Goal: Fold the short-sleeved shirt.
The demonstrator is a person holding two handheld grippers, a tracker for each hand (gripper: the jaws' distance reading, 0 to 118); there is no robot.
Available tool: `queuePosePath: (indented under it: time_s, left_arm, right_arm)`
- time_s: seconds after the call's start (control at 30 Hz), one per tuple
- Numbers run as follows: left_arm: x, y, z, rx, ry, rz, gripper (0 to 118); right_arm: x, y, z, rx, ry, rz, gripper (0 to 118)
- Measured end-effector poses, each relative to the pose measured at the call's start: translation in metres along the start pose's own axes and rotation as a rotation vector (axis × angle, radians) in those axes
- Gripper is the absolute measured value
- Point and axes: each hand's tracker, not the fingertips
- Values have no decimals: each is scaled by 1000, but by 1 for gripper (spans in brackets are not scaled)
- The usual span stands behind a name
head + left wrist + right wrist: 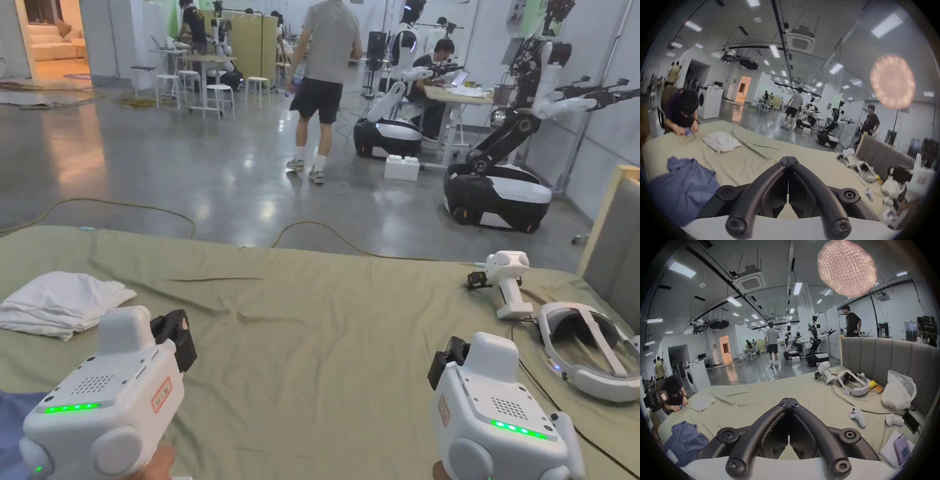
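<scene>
At the bottom of the head view, the left gripper (178, 340) and right gripper (445, 362) hover over the olive-green bed sheet (325, 325), each with its black jaws pressed together on nothing. The crumpled blue short-sleeved shirt (683, 186) lies at the lower left of the left gripper view, clear of both grippers. A folded white cloth (59, 303) rests at mid-left.
</scene>
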Motion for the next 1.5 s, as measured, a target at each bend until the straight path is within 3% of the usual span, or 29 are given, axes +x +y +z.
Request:
queuePosePath:
  time_s: [0.13, 0.37, 0.53, 0.73, 0.83, 0.87, 0.97, 1.0, 1.1, 1.23, 1.37, 1.43, 1.5]
  left_arm:
    - [-6, -1, 3, -74, 6, -92, 0]
    - [-88, -9, 19, -370, 134, -172, 0]
    - [-189, -16, 47, -475, 316, -58, 0]
    - [-280, -30, 48, -652, 399, -14, 2]
    - [-305, -38, 45, -703, 351, 51, 17]
    - [-311, -42, 42, -728, 326, 71, 33]
    - [-328, -62, 28, -812, 293, 87, 65]
    - [-333, -70, 23, -840, 285, 95, 69]
    - [-331, -92, 11, -875, 263, 130, 69]
    - [-333, -142, -13, -1013, 370, 127, 69]
    - [-317, -147, -14, -917, 419, 28, 68]
    - [-310, -152, -11, -887, 392, -53, 59]
    - [-295, -148, -6, -881, 365, -51, 30]
  right_arm:
    - [-12, 0, 2, 6, -3, 157, 0]
    - [-34, -11, 3, -6, 66, 301, 0]
    - [-45, -24, -6, -47, 97, 332, 0]
    - [-53, -37, -16, -112, 120, 302, 0]
    - [-56, -42, -14, -109, 129, 304, 0]
    - [-57, -42, -14, -110, 132, 311, 0]
    - [-59, -42, -13, -107, 140, 330, 0]
    - [-60, -43, -13, -105, 138, 336, 0]
    - [-59, -46, -13, -106, 132, 345, 0]
    - [-59, -54, -16, -132, 118, 336, 0]
    - [-59, -58, -16, -156, 108, 332, 0]
    - [-59, -60, -16, -158, 104, 321, 0]
    - [-60, -61, -16, -165, 102, 308, 0]
